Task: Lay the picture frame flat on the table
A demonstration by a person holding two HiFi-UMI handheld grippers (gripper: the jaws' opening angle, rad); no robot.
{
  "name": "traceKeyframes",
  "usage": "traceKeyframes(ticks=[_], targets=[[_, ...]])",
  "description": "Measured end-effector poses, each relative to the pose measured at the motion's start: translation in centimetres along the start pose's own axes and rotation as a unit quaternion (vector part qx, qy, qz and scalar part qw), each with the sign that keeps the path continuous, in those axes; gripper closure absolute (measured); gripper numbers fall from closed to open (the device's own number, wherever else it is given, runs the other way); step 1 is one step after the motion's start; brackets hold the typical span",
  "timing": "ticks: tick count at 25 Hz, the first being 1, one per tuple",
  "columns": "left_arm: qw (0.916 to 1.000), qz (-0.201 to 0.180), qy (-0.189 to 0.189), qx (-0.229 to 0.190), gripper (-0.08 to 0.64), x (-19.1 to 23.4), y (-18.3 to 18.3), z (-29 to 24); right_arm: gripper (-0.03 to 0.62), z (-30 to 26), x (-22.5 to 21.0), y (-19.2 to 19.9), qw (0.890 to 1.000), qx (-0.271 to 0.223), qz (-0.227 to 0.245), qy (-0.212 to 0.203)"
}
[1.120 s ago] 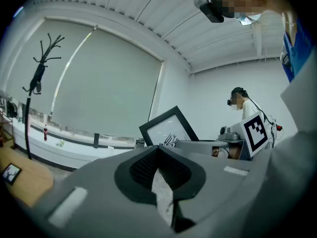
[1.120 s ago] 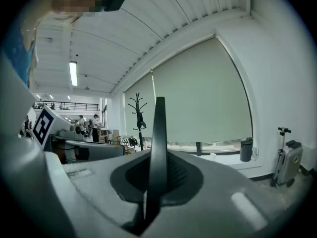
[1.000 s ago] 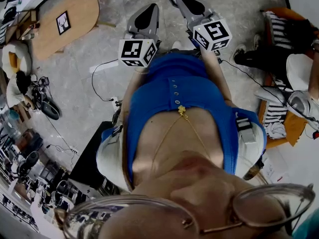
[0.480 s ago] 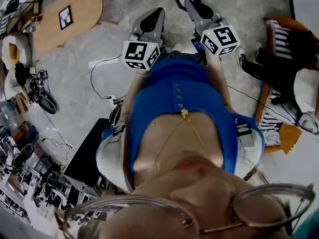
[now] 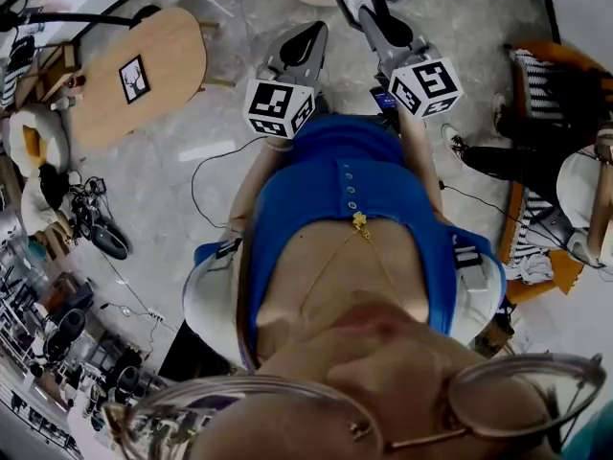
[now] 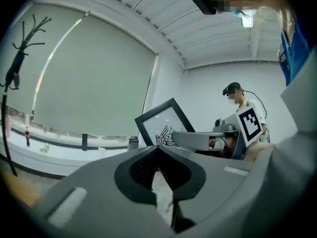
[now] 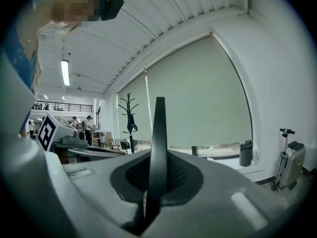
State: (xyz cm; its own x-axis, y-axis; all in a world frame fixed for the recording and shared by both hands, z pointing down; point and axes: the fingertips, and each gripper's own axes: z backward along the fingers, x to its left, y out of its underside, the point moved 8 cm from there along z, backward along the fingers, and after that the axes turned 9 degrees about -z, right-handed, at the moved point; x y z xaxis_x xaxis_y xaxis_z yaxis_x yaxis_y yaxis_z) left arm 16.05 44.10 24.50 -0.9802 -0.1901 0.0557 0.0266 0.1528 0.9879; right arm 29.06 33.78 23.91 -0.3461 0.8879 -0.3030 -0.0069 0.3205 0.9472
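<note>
The wooden surface stands well apart at the left. The left gripper is closed and empty. The right gripper clamps the picture frame edge-on in the air. Judged early: carrying and laying flat remain.

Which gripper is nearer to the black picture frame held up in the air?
Right. The right gripper is shut on the picture frame, gripping its edge. The left gripper, jaws together, stands beside it without touching.

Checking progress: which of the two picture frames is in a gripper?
The frame clamped in the right gripper; the other frame sits on the oval wooden table.
</note>
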Motion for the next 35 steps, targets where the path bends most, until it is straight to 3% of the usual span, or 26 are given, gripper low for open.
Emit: traceKeyframes(ticks=[5, 12, 22, 28, 35], targets=[[0.9996, 0.005, 0.027, 0.009, 0.563, 5.3, -0.9, -2.5, 0.588, -5.5, -0.9, -1.0, 1.000, -0.003, -0.007, 0.012], [0.9990, 0.006, 0.037, 0.025, 0.563, 10.2, -0.3, -1.9, 0.588, -9.9, 0.2, -0.3, 1.000, 0.012, -0.023, 0.018], [0.9986, 0.012, 0.042, 0.030, 0.566, 13.0, 0.5, -1.7, 0.588, -11.4, 0.4, 0.5, 0.998, 0.037, -0.030, 0.034], [0.9991, 0.022, 0.029, 0.024, 0.568, 13.8, -0.1, -2.9, 0.588, -13.1, -1.4, -0.9, 0.998, 0.047, -0.016, 0.028], [0.9991, 0.026, 0.004, 0.035, 0.571, 18.4, -0.4, -6.2, 0.588, -19.7, -4.6, -2.4, 0.999, 0.047, -0.012, 0.000]])
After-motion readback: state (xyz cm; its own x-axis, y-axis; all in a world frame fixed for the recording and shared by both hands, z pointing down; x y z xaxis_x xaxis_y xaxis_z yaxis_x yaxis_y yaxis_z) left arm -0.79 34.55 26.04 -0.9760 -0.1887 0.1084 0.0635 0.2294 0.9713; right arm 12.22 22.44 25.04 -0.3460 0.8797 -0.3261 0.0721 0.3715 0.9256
